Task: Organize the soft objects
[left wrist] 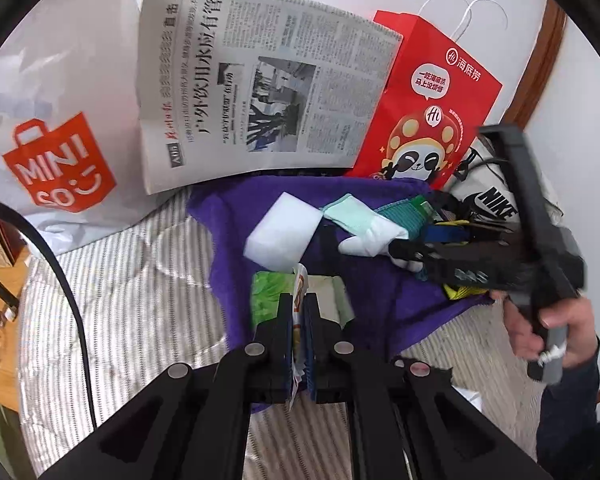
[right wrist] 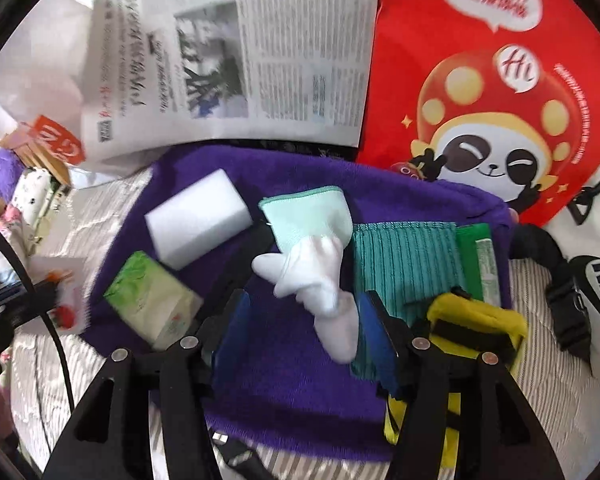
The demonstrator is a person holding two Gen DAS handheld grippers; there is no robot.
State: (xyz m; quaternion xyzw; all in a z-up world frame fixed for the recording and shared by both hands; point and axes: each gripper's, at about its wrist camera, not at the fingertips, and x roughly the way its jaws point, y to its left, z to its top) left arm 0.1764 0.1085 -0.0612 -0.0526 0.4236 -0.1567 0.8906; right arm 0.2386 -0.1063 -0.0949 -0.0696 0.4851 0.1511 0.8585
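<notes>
Soft objects lie gathered on a purple fleece towel (right wrist: 284, 384) spread over a striped quilted bed (left wrist: 132, 300): a white foam sponge block (right wrist: 198, 218) at the far left, a green-printed tissue pack (right wrist: 152, 300) nearer on the left, a mint green folded cloth (right wrist: 304, 216) in the middle with a white sock (right wrist: 320, 280) lying partly over it, a teal ribbed cloth (right wrist: 408, 264) to the right, and a yellow padded strap (right wrist: 476, 320) near right. The right claw (right wrist: 308, 332) stands released, its blue pads on either side of the sock's near end without pressing it, so the sock looks just set down or about to be taken; I cannot tell which. The left claw (left wrist: 298, 332) is clenched on a thin white printed packet (left wrist: 300, 280), held above the tissue pack. Behind the towel a newspaper (left wrist: 260, 88), a red paper bag with a panda print (left wrist: 432, 112) and a white plastic shopping bag (left wrist: 60, 128) lean against the wall. The step in hand seems to be arranging items in a row on the towel. Next, the left claw's packet probably needs a bare patch of towel, perhaps near the tissue pack, and should be lowered flat before letting go; the right claw should lift clear without dragging the sock.
</notes>
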